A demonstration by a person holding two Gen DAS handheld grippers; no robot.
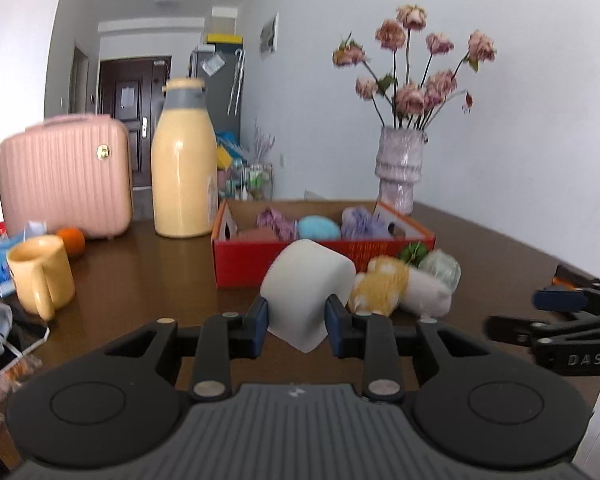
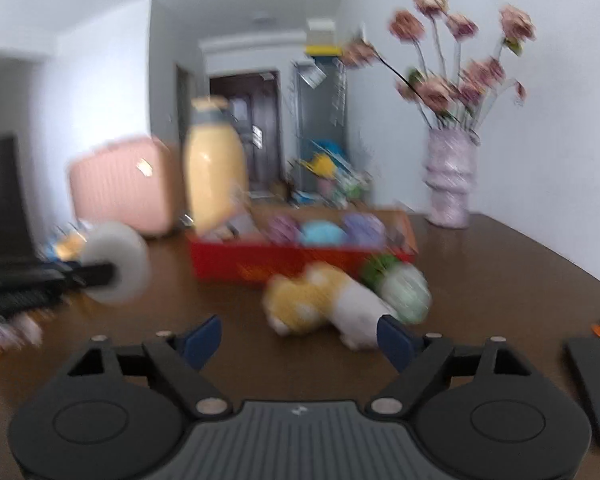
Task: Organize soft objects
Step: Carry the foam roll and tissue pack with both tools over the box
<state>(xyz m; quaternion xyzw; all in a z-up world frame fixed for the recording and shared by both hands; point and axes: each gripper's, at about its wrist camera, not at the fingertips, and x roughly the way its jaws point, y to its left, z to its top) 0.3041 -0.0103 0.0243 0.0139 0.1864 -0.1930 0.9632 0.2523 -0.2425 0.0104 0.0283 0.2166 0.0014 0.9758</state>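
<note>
Gripping white foam roll (image 1: 306, 294), left tongs (image 1: 296, 326); right tongs (image 2: 300, 340) spread, empty; mug (image 1: 40, 276) left-view only.

The left tool (image 1: 296, 322) is clamped on a white foam roll (image 1: 306, 280), both blue pads pressed into its sides, pointing slightly downward above the desk. The right tool (image 2: 300, 344) stands with its pads spread wide and nothing between them, also angled slightly down.

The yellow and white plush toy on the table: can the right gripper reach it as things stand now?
Probably yes. The right gripper is open and empty, and the yellow and white plush toy lies on the table just ahead of its fingers, nothing between. The green ball touches the toy's far side.
</note>
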